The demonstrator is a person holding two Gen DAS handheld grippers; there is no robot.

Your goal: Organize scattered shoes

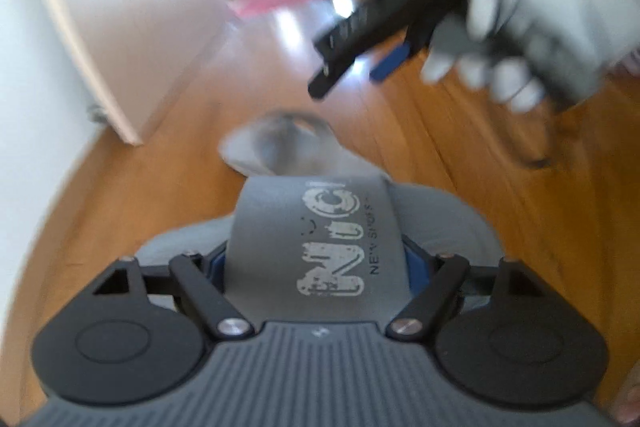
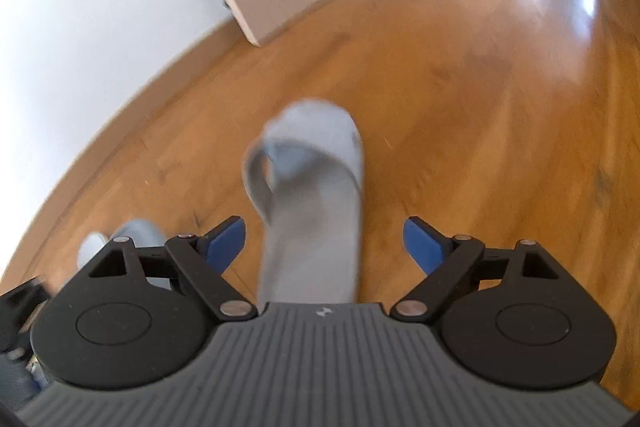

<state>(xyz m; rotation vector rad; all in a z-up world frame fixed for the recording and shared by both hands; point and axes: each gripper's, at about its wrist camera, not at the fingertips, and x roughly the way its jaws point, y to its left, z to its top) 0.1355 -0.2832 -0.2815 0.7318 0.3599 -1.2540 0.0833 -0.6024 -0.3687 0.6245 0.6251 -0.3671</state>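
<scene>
Gripped one grey slipper [image 1: 312,239] by its strap in the left gripper [image 1: 314,259], ready for carrying. Held the right gripper [image 2: 324,239] spread wide around the other slipper [image 2: 316,187], not touching.

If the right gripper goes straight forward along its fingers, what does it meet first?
Most likely the grey slipper, lying on the wooden floor between the open fingers of the right gripper. Depth is unclear.

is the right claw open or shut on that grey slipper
Open: in the right wrist view the right claw has both blue fingers clear of the grey slipper between them.
</scene>
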